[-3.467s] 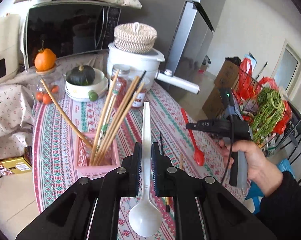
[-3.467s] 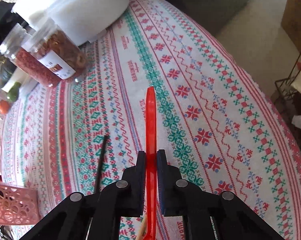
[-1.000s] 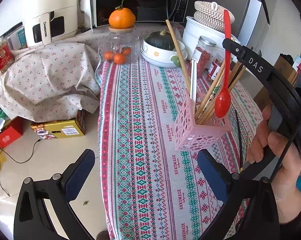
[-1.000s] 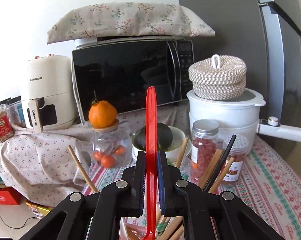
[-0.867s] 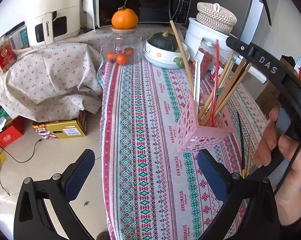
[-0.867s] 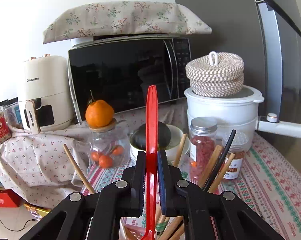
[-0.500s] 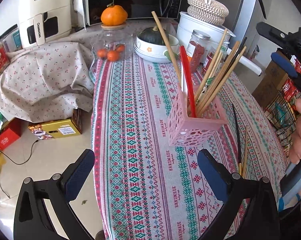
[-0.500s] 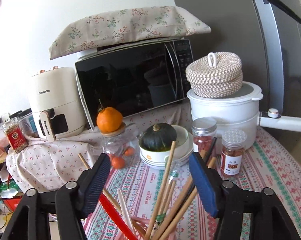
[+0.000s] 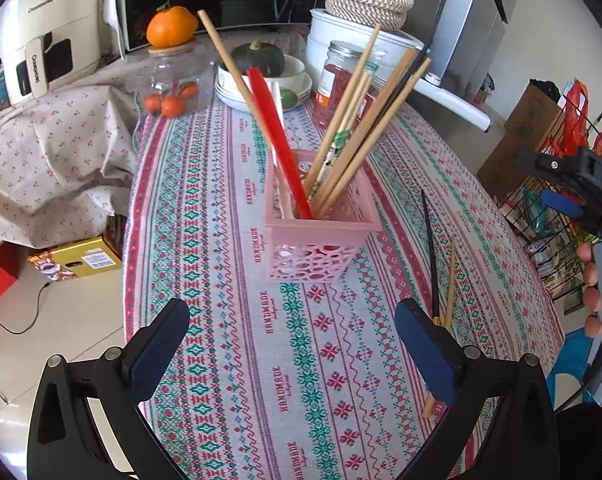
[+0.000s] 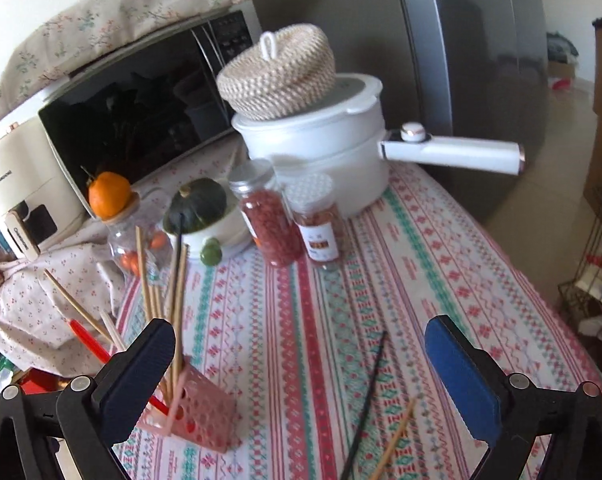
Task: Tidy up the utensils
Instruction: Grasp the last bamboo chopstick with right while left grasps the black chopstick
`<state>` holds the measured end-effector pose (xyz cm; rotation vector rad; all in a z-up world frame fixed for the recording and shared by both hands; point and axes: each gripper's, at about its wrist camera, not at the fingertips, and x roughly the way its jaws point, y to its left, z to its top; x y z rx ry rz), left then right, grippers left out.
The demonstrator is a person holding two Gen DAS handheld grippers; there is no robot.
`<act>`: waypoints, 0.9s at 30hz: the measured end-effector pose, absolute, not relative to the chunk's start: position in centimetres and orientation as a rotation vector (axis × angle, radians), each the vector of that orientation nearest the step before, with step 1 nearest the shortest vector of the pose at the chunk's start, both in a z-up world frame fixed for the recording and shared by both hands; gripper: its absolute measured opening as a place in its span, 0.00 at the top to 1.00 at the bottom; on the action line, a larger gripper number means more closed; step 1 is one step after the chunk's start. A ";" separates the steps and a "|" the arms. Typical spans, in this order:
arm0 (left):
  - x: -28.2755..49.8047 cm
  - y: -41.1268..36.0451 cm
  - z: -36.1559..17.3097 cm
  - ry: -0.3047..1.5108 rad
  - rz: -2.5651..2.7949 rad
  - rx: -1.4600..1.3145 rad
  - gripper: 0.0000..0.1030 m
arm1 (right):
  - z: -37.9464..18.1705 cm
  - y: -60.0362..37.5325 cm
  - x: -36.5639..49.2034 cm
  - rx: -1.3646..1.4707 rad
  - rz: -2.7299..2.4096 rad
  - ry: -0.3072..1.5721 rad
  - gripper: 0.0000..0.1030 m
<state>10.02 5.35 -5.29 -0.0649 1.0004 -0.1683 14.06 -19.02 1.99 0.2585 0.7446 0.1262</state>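
Observation:
A pink perforated utensil holder stands mid-table; it also shows at lower left in the right wrist view. It holds a red spoon, a white spoon handle and several wooden chopsticks. A black chopstick and a wooden chopstick lie loose on the cloth to its right; they also show in the right wrist view, black chopstick and wooden chopstick. My left gripper is open and empty, short of the holder. My right gripper is open and empty above the loose chopsticks.
At the table's far end stand a white pot with a long handle, two spice jars, a bowl with a squash and a jar topped by an orange. A microwave stands behind. A wire rack stands right.
My right gripper, shut on the red spoon a second ago, has let it go into the pink holder, opened and drawn back to the right. The left gripper stayed open.

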 end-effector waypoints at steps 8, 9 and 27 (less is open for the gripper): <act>10.7 1.9 -7.1 1.096 -0.233 -0.021 0.00 | -3.6 -22.5 14.9 0.258 0.081 1.030 0.01; 10.8 1.6 -7.5 1.113 -0.238 -0.022 0.00 | -4.5 -22.9 15.1 0.262 0.070 1.071 0.01; 11.2 0.9 -9.7 1.194 -0.255 0.002 0.00 | -14.4 -22.6 15.9 0.155 0.024 1.419 0.01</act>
